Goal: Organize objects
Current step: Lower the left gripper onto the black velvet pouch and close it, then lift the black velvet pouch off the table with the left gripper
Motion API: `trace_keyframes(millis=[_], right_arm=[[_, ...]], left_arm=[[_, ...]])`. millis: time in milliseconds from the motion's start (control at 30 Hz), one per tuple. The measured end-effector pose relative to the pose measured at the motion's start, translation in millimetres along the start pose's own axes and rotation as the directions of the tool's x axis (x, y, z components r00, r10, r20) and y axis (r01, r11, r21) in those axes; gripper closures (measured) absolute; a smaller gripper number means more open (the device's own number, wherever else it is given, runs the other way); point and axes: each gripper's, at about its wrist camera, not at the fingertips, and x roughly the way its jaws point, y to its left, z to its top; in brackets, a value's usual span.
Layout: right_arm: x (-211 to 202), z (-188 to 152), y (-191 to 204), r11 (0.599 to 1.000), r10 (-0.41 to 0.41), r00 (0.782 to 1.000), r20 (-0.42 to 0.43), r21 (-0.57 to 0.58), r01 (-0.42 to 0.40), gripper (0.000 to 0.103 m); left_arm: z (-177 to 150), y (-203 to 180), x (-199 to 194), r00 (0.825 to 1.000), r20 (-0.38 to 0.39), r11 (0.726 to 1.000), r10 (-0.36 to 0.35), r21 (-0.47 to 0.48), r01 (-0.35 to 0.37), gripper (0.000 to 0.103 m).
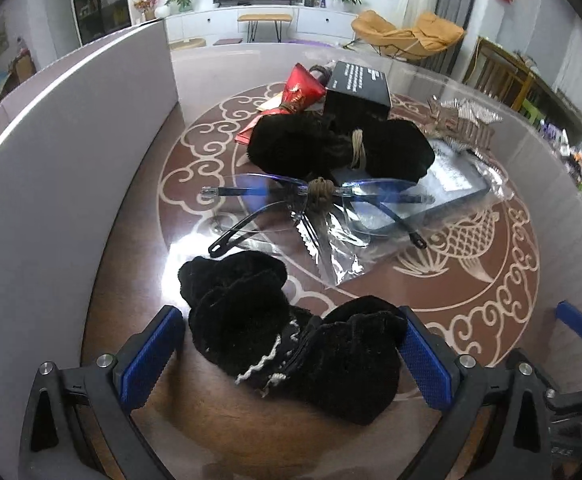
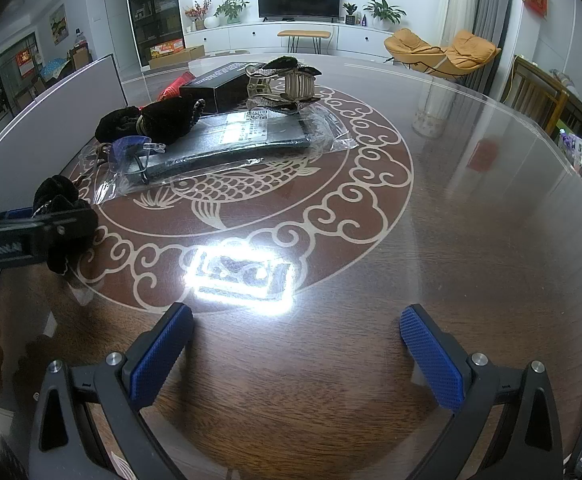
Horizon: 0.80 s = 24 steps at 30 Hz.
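**Left gripper straddling the near black scrunchie**

With both grippers low over the glass-topped table point(image 2: 471, 208), I read the near black velvet scrunchie point(image 1: 291, 344) as the item in hand. It lies on the near left part of the table, directly between the two blue pads of the left gripper point(image 1: 291, 344). The jaws are spread and not yet clenched: the left pad point(image 1: 151, 356) stands just beside the fabric, while the right pad point(image 1: 423, 364) appears to touch its edge.

Key relation: the scrunchie's long axis runs from far left to near right, roughly across the gap between the pads, so closing would squeeze it along its length. I judge this workable, since the fabric is soft and will bunch.

The right gripper point(image 2: 295, 356) is released, holds nothing, and hovers over bare table well to the right. The left gripper is clearly the nearer one.

Farther off lie the clear-framed glasses point(image 1: 311, 204), a second black scrunchie point(image 1: 339, 148), a flat dark packet in clear wrapping point(image 2: 247, 136), a black box point(image 1: 357, 88) and a striped hair claw point(image 2: 287, 84). A white partition board point(image 1: 51, 184) bounds the left side.
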Motion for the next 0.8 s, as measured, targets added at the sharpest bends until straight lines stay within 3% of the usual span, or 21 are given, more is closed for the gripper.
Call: trace_keyframes(millis=[233,567,700,800], right_arm=[[0,0,0,1.0,0.0,1.0,0.0,0.0,0.0,0.0],[0,0,0,1.0,0.0,1.0,0.0,0.0,0.0,0.0],[0,0,0,1.0,0.0,1.0,0.0,0.0,0.0,0.0],[0,0,0,1.0,0.0,1.0,0.0,0.0,0.0,0.0]], left_arm=[[-7,-1,-3,1.0,0.012,0.999,0.009,0.048,-0.01,0.0],[-14,16,-16,0.997,0.065,0.995,-0.052,0.083,0.047,0.033],[-32,9,-27,0.997,0.053,0.986,-0.057,0.161,0.048,0.033],[-49,7,-37,0.998,0.044,0.977,-0.049,0.21,0.038,0.028]])
